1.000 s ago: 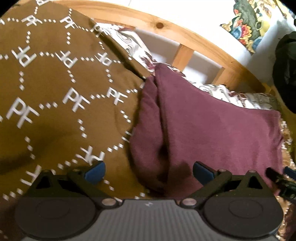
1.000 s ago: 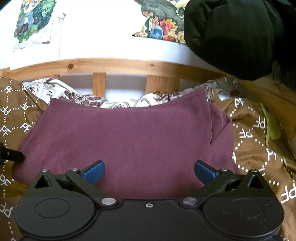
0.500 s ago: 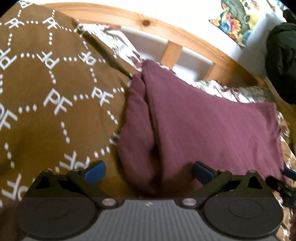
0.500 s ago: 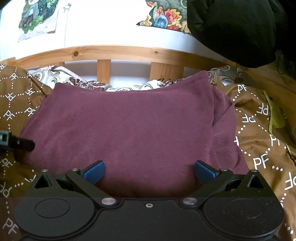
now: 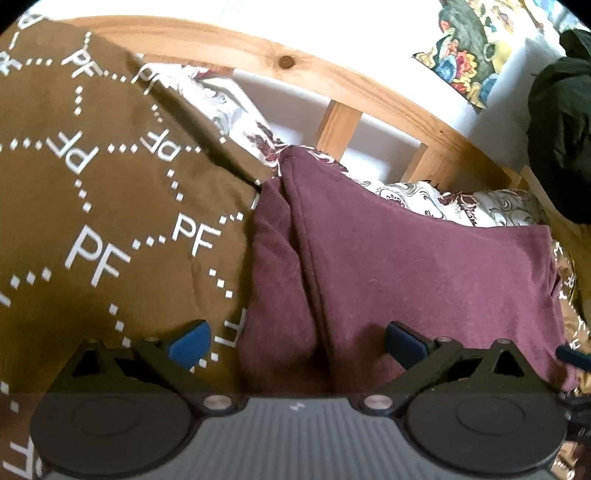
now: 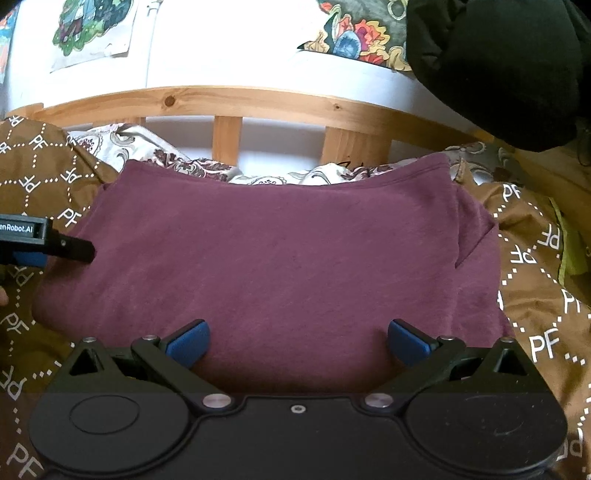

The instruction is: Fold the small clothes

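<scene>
A maroon garment (image 6: pixel 288 258) lies folded flat on a brown bedspread (image 6: pixel 535 295), with a sleeve tucked at its right side. In the left wrist view the garment (image 5: pixel 406 277) shows a folded left edge. My left gripper (image 5: pixel 297 341) is open over that near left edge, holding nothing. It also shows in the right wrist view (image 6: pixel 55 243) at the garment's left side. My right gripper (image 6: pixel 297 341) is open over the garment's near edge, empty. One of its fingertips (image 5: pixel 572 356) shows in the left wrist view.
A wooden bed rail (image 6: pixel 258 99) runs along the far side, with patterned white bedding (image 6: pixel 155 155) below it. A black garment (image 6: pixel 498 62) hangs at the upper right. Pictures (image 6: pixel 92 29) hang on the white wall. A yellow-green item (image 6: pixel 569 254) lies at the right.
Both grippers have moved forward over the garment's near edge. The left gripper has come further into the right wrist view. The garment has not changed shape.
</scene>
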The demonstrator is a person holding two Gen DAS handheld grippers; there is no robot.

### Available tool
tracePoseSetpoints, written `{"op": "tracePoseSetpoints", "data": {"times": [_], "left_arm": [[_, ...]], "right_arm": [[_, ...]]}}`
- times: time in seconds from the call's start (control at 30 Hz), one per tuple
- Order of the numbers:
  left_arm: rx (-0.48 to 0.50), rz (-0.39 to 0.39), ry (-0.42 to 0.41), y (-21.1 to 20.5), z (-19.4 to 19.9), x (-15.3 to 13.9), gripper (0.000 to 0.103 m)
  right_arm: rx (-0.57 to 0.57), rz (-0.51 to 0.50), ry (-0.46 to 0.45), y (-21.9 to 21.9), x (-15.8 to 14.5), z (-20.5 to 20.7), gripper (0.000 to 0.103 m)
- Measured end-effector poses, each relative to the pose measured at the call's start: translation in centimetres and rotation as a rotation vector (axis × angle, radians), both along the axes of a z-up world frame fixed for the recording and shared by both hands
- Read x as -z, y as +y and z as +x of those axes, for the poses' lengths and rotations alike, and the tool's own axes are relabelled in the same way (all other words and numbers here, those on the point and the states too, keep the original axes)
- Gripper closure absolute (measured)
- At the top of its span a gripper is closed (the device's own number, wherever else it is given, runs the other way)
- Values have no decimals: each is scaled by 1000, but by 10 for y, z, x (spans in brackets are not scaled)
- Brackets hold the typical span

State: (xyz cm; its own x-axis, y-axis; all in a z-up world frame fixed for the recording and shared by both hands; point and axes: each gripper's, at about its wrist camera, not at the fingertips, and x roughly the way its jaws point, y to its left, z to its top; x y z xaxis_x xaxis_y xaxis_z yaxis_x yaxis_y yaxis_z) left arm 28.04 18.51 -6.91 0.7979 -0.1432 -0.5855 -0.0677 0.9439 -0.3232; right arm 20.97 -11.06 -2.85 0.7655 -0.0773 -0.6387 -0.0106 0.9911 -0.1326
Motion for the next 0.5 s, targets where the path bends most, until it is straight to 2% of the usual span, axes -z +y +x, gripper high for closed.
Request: {"op": "tracePoseSetpoints", "data": {"times": [0.13, 0.27, 0.37, 0.5], "left_arm": [[44, 37, -18, -5, 0, -4, 1], [67, -6, 39, -4, 7, 2, 1], [69, -23, 45, -1, 7, 3, 1], [72, -33, 60, 2, 9, 6, 1]], "right_arm": [[-9, -40, -24, 0, 1, 10, 1], [-5, -70, -20, -4, 9, 22, 1], [2, -79, 24, -5, 22, 27, 1], [-6, -87, 28, -5, 32, 23, 1]]}}
